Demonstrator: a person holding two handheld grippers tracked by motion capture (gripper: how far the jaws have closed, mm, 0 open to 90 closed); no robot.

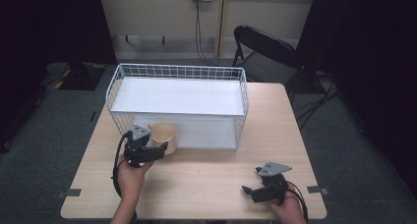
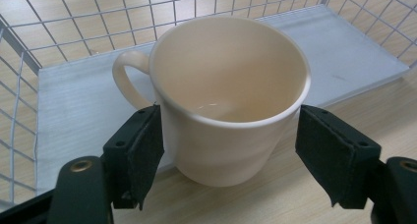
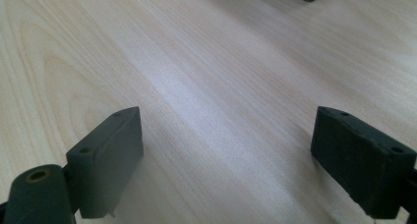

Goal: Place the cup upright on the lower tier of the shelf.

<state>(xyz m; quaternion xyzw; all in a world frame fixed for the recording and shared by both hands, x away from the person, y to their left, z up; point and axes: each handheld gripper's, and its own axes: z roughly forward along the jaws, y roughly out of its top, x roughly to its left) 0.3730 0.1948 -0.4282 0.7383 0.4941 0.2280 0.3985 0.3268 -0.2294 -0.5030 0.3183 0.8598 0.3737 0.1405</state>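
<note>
A: Where is the cream mug [image 2: 231,96]?

B: It stands upright at the front edge of the white wire basket [image 1: 177,74], on the wooden table [image 1: 206,170], its handle turned toward the basket.

A: And the left gripper [image 2: 228,150]?

B: Its 2 pads flank the mug; one touches the wall by the handle, the other stands just clear, so the jaws are spread wide, not clamping.

A: The right gripper [image 3: 246,155]?

B: Parted wide over bare tabletop, well apart from the mug.
</note>
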